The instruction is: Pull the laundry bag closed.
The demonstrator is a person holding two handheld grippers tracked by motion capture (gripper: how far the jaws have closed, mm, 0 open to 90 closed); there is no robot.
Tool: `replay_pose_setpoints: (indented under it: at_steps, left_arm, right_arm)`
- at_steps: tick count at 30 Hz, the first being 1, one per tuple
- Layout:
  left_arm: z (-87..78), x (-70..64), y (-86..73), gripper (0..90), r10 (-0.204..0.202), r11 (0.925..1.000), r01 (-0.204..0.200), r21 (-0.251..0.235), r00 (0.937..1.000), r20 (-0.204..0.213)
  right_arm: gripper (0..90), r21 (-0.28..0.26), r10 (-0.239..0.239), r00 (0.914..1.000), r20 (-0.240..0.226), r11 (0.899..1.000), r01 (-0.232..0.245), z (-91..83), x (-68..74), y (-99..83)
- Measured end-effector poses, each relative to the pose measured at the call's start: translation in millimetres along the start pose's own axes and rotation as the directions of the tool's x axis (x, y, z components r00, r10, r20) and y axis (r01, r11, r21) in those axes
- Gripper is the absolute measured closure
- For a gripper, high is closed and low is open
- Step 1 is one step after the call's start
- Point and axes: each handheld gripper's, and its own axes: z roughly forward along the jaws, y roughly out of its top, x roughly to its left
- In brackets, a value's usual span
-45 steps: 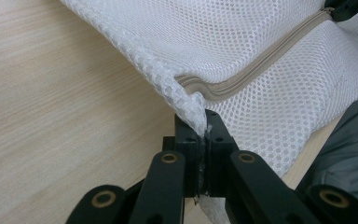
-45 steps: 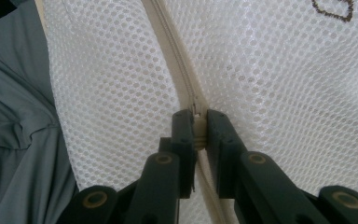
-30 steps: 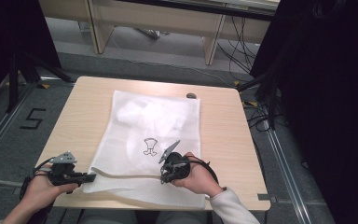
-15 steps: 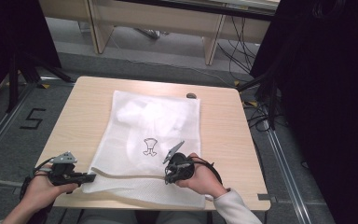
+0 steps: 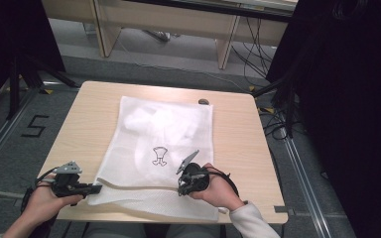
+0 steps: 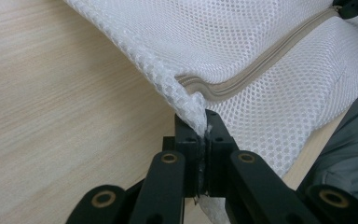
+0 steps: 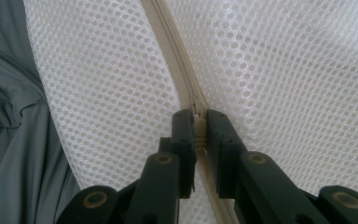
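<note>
A white mesh bag (image 5: 158,130) lies flat on the wooden table (image 5: 238,144), with a small dark printed figure (image 5: 158,156) near its middle. A beige zipper (image 6: 265,65) runs along the bag's near edge. My left gripper (image 5: 97,188) sits at the bag's near left corner, shut on the mesh corner (image 6: 193,109). My right gripper (image 5: 181,190) rests over the near edge farther right. In the right gripper view its jaws (image 7: 199,116) are shut on the zipper pull (image 7: 199,129), with the zipper (image 7: 165,42) running away ahead.
A small dark object (image 5: 204,101) lies at the table's far edge. Wooden desks and loose cables (image 5: 258,39) stand beyond the table, and a black curtain (image 5: 347,99) hangs at the right. The person's grey clothing (image 7: 9,121) shows below the table's near edge.
My right gripper has slid a little to the right along the bag's near edge. The left gripper has held its place on the corner.
</note>
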Motion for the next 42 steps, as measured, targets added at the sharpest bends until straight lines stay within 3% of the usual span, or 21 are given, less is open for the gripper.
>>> replay_pose_setpoints:
  at_steps: [10, 12, 13, 15, 42]
  left_arm:
    - [-0.3, 0.2, -0.1, 85.9, 0.001, 1.0000, -0.001, 0.001, 1.0000, 0.000]
    - [0.8, -0.3, -0.8, 85.9, -0.002, 0.9998, 0.002, -0.020, 1.0000, -0.003]
    - [-0.5, -0.1, 0.0, 85.9, 0.003, 1.0000, -0.003, 0.001, 1.0000, -0.007]
    - [0.8, -0.3, -0.8, 85.9, 0.000, 0.9998, 0.000, -0.022, 1.0000, -0.004]
    - [0.1, 0.0, -0.4, 85.9, 0.003, 0.9998, -0.003, -0.018, 1.0000, -0.003]
  right_arm:
    - [82.4, 0.002, 0.010, 0.9999, 0.000, 1.000, -0.010, -1.6, -1.4, -3.8]
    - [82.4, 0.000, 0.015, 0.9999, 0.006, 1.000, -0.015, -1.6, -1.5, -4.8]
    - [82.4, 0.002, 0.014, 0.9998, 0.012, 1.000, -0.014, -1.7, -1.8, -5.2]
    - [82.4, 0.000, 0.012, 0.9999, 0.003, 1.000, -0.012, -3.0, -2.0, -6.0]
    - [82.4, 0.003, 0.034, 0.9994, 0.010, 0.999, -0.034, -8.4, -6.3, -18.9]
